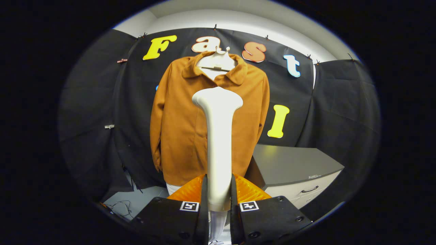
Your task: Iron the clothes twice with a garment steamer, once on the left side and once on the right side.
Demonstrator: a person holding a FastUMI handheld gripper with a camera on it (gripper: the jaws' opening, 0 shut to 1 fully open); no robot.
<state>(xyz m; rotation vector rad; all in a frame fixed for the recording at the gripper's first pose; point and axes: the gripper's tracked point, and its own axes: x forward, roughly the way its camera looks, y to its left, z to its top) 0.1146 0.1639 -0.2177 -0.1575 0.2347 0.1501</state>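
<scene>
The tongs (218, 197) clamp the white garment steamer (218, 136) upright, its head toward the brown jacket (177, 129) hanging straight ahead.

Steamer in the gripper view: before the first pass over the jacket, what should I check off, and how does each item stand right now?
1. Grip: the tool has both fingers pressed on the handle of the white steamer: ok.
2. Steamer upright, head pointing at the jacket: ok.
3. Jacket hanging open-faced on its hanger, front toward the steamer: ok.
4. Head touching the fabric: cannot tell; it overlaps the jacket's middle, but depth is unclear.
5. Starting side: not ok; the head sits at the centre, not over the left or right half.
6. Grey cabinet stands beside the jacket's right edge, apart from the steamer: ok.
</scene>
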